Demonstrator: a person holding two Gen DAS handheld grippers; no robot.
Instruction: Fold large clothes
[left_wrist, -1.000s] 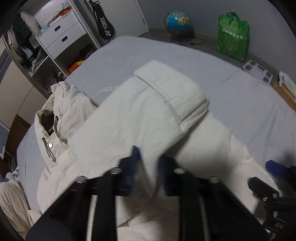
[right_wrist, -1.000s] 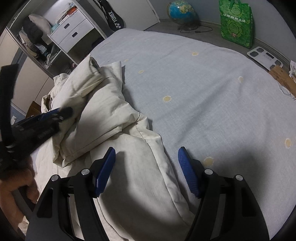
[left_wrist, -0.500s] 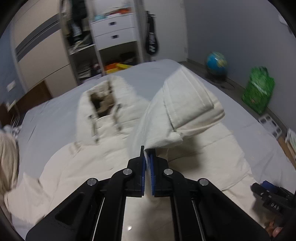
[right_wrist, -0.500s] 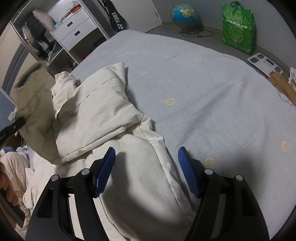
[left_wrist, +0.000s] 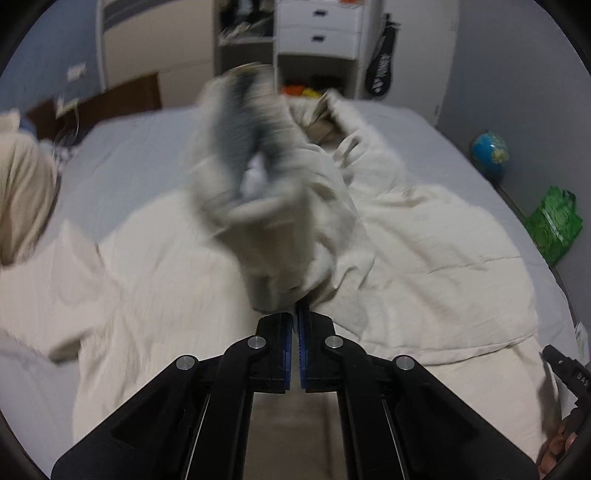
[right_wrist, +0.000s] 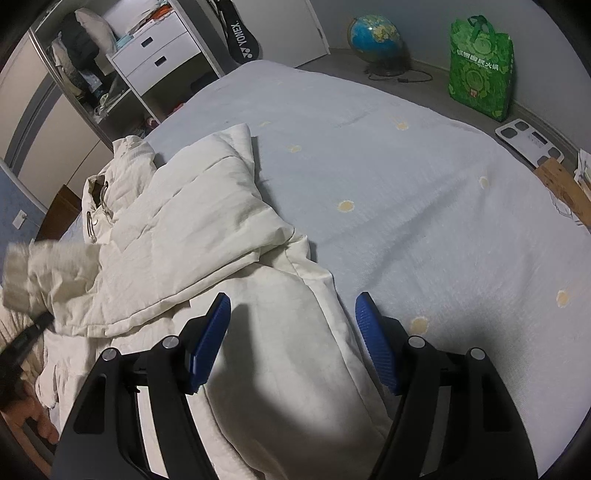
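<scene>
A cream padded coat (left_wrist: 424, 240) lies spread on the bed (left_wrist: 140, 147). My left gripper (left_wrist: 295, 314) is shut on one of its sleeves (left_wrist: 273, 236). The sleeve hangs up and away from the pads, blurred, with its grey-lined cuff at the far end. In the right wrist view the same sleeve (right_wrist: 55, 269) is lifted at the left edge, over the coat's body (right_wrist: 207, 221). My right gripper (right_wrist: 291, 332) stands open just above the coat's lower right edge, with fabric below it and nothing pinched. It also shows low at the right in the left wrist view as the right gripper (left_wrist: 565, 373).
The grey-blue sheet (right_wrist: 406, 166) is bare to the right of the coat. White drawers (right_wrist: 162, 55) and an open wardrobe stand beyond the bed. A globe (right_wrist: 376, 33), a green bag (right_wrist: 480, 70) and a scale (right_wrist: 528, 140) sit on the floor. Beige cloth (left_wrist: 22, 199) lies at the left.
My left gripper closed on the sleeve, then lifted it off the folded coat and swung it left across the body while rolling. The right gripper stayed open in place.
</scene>
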